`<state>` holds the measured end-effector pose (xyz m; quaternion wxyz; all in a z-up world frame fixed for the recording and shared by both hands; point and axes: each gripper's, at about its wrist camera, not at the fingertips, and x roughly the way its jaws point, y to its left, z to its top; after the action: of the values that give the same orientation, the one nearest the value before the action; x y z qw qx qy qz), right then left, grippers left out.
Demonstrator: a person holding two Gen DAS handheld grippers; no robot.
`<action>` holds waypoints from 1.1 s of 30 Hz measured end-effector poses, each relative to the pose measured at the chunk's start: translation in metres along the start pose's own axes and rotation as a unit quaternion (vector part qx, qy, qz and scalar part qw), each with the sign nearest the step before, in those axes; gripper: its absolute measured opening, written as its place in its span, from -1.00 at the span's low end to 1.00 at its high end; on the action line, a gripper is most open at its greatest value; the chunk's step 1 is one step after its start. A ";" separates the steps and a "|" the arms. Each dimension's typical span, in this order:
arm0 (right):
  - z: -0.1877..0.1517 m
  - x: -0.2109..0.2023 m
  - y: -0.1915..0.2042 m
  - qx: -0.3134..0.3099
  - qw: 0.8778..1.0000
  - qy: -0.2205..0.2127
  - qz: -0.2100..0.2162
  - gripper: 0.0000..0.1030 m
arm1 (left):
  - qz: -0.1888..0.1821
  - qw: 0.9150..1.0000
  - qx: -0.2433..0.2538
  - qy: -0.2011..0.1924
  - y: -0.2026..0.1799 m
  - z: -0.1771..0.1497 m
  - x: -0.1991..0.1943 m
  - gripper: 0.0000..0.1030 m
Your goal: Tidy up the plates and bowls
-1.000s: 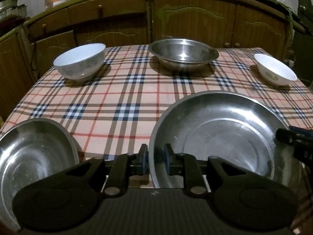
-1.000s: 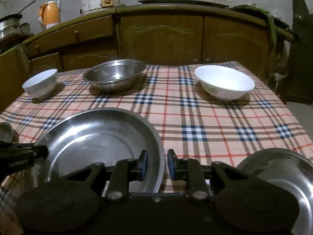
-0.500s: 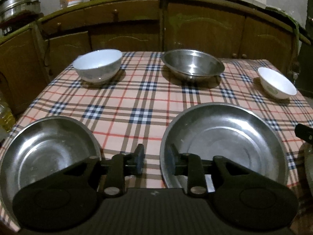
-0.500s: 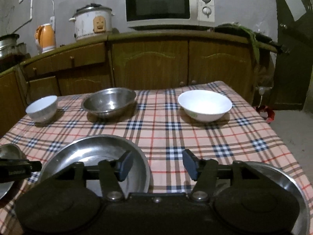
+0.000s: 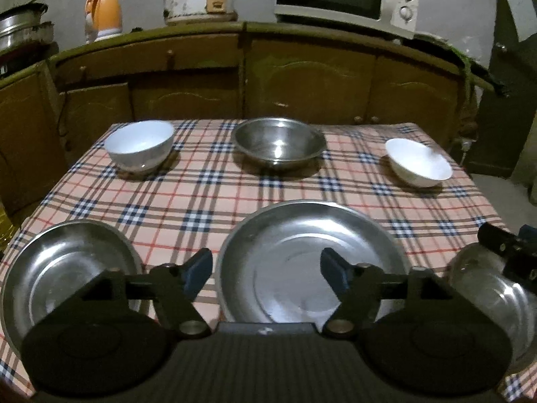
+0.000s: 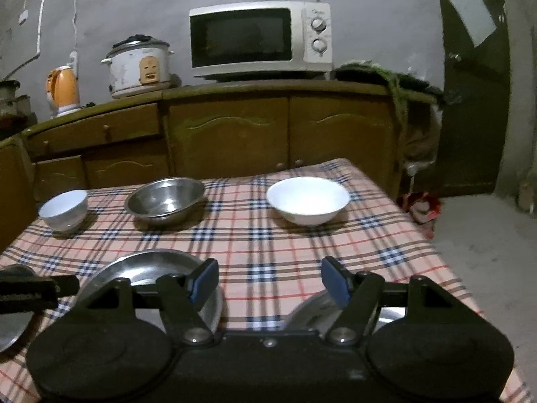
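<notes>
On the plaid tablecloth [image 5: 208, 198] lie three steel plates near the front: a large middle one [image 5: 308, 265], a left one [image 5: 63, 268] and a right one [image 5: 486, 295]. At the back stand a deep white bowl [image 5: 139, 149], a steel bowl [image 5: 278, 141] and a shallow white bowl [image 5: 418, 163]. My left gripper [image 5: 265, 270] is open and empty above the near rim of the middle plate. My right gripper [image 6: 268, 280] is open and empty, between the middle plate [image 6: 151, 268] and the right plate [image 6: 315, 309]. The shallow white bowl [image 6: 307, 199] is ahead of it.
Wooden cabinets [image 6: 231, 137] run behind the table, carrying a microwave [image 6: 258, 38], a rice cooker [image 6: 139, 63] and an orange kettle [image 6: 63, 89]. A dark door [image 6: 473, 77] and bare floor [image 6: 486, 245] lie to the right of the table.
Both grippers have opened wide and pulled back and up from the table. The dishes have not moved.
</notes>
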<state>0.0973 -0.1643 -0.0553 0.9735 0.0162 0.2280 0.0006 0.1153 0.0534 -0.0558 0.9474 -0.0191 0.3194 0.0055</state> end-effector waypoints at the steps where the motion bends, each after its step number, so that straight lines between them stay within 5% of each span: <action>1: -0.001 -0.003 -0.001 -0.002 1.000 -0.005 -0.007 0.56 | -0.001 1.000 0.001 -0.003 -0.002 0.000 -0.003 0.56; 4: -0.004 -0.014 -0.005 -0.006 0.999 -0.031 -0.009 0.57 | -0.010 1.000 0.002 -0.007 -0.008 0.000 -0.010 0.68; 13: -0.005 -0.025 -0.025 0.004 1.000 -0.016 -0.023 0.57 | -0.038 0.999 0.011 -0.014 -0.027 -0.002 -0.018 0.83; 33: -0.033 -0.023 -0.103 0.055 0.992 0.035 -0.105 0.57 | -0.109 0.991 0.071 0.021 -0.084 -0.018 0.003 0.85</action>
<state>0.0618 -0.2663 -0.0781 0.9573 0.0459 0.2618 -0.1136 0.1083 -0.0316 -0.0694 0.9344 0.0134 0.3348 -0.1212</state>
